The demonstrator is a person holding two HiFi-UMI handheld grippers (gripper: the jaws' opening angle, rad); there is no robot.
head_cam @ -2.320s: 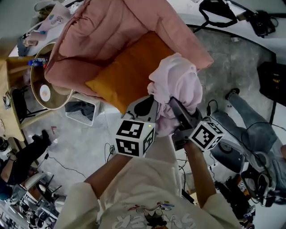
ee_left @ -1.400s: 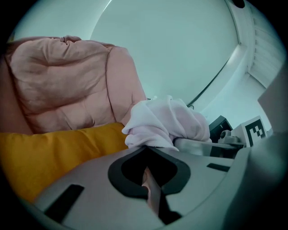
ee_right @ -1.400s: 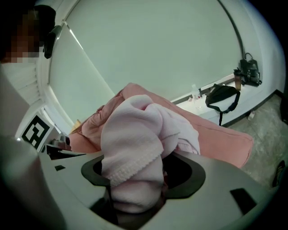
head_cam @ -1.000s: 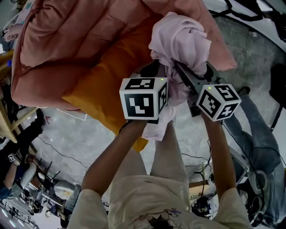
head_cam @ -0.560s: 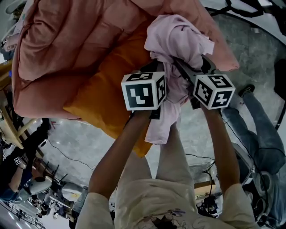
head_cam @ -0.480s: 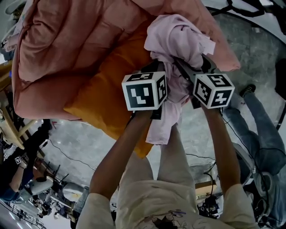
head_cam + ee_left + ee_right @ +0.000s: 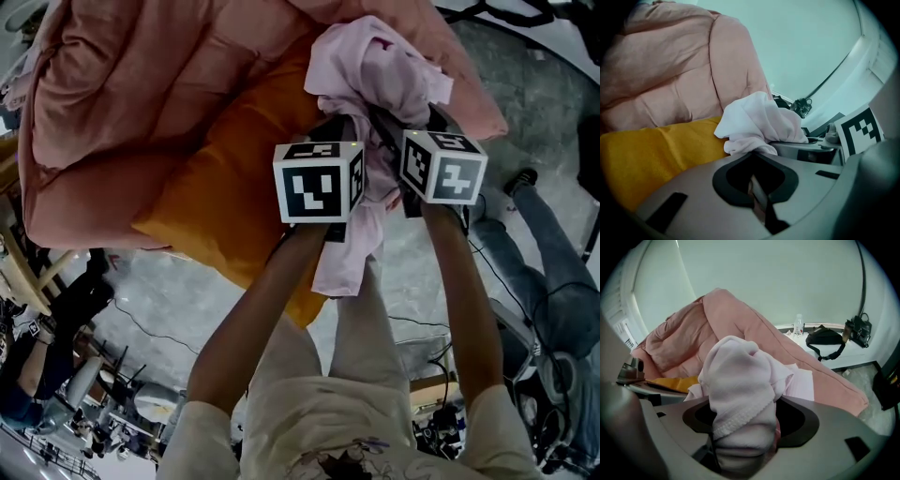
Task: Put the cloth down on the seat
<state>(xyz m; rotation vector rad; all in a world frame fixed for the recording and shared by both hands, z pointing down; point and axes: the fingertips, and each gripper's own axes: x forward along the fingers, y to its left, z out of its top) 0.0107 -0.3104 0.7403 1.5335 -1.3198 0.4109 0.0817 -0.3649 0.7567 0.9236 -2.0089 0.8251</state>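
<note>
A crumpled pale pink cloth point(image 7: 375, 66) hangs between both grippers, above the orange cushion point(image 7: 234, 187) that lies on the seat of the pink padded armchair point(image 7: 141, 84). My left gripper point(image 7: 337, 127) is shut on a thin edge of the cloth point(image 7: 759, 122), and a tail dangles below its marker cube. A thick bunch of the cloth point(image 7: 738, 380) fills the jaws of my right gripper point(image 7: 398, 117), which are opening. The cushion point(image 7: 651, 150) sits just below and left of the cloth, under the armchair's back point(image 7: 670, 79).
A person in jeans point(image 7: 544, 281) sits on the floor to the right. Cables trail over the grey floor point(image 7: 169, 300). Behind the armchair point(image 7: 693, 333), a ledge carries a black bag point(image 7: 825, 338), a bottle point(image 7: 798, 326) and a camera point(image 7: 860, 326).
Both grippers have carried the cloth from in front of the chair to above the orange cushion. Over the last half second they shifted slightly right, and the hanging tail swung.
</note>
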